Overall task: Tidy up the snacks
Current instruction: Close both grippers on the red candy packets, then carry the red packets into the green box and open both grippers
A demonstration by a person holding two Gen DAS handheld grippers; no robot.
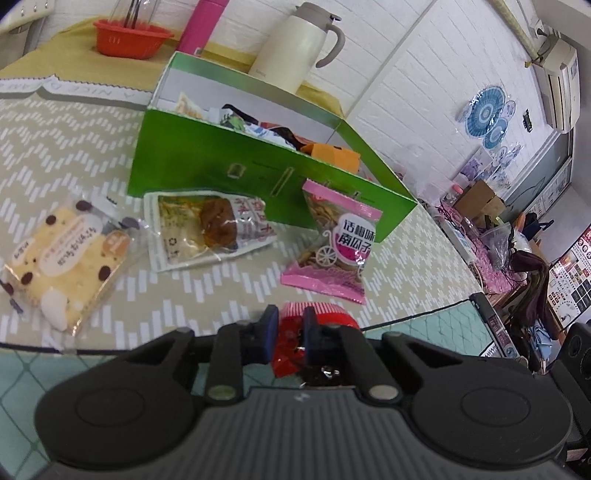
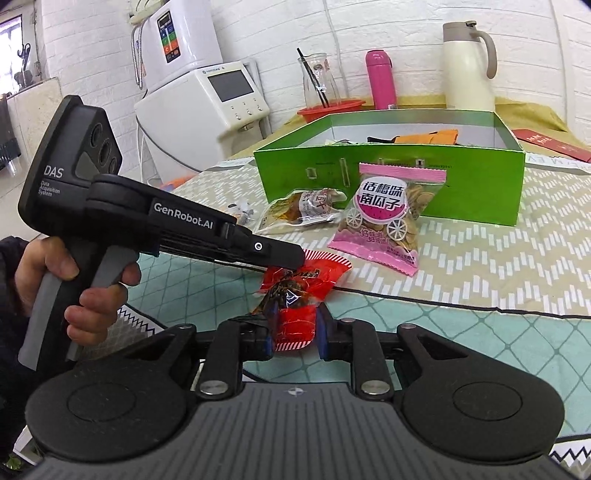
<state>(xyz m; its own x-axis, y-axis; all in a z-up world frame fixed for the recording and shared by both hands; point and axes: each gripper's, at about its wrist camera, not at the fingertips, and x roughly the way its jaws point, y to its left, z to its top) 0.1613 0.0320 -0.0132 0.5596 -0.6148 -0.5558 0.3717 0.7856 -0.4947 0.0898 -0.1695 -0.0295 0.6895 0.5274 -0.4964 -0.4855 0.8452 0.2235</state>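
Observation:
A red snack packet (image 1: pixel 290 339) (image 2: pixel 295 295) is held above the table's near edge by both grippers. My left gripper (image 1: pixel 290 332) is shut on one end; in the right wrist view it (image 2: pixel 295 260) comes in from the left. My right gripper (image 2: pixel 295 332) is shut on the packet's other end. A green box (image 1: pixel 207 162) (image 2: pixel 391 173) with several snacks inside stands beyond. A pink seed packet (image 1: pixel 336 240) (image 2: pixel 384 221) leans on its front wall. A clear packet with brown food (image 1: pixel 210 225) (image 2: pixel 299 210) and a yellow cake packet (image 1: pixel 66 258) lie on the table.
A cream thermos jug (image 1: pixel 295 48) (image 2: pixel 467 66), a pink bottle (image 1: pixel 203 26) (image 2: pixel 380 79) and a red basket (image 1: pixel 131 37) (image 2: pixel 332 107) holding a glass carafe stand behind the box. A white appliance (image 2: pixel 207 99) stands at the far left. The table edge (image 1: pixel 424 310) runs close by.

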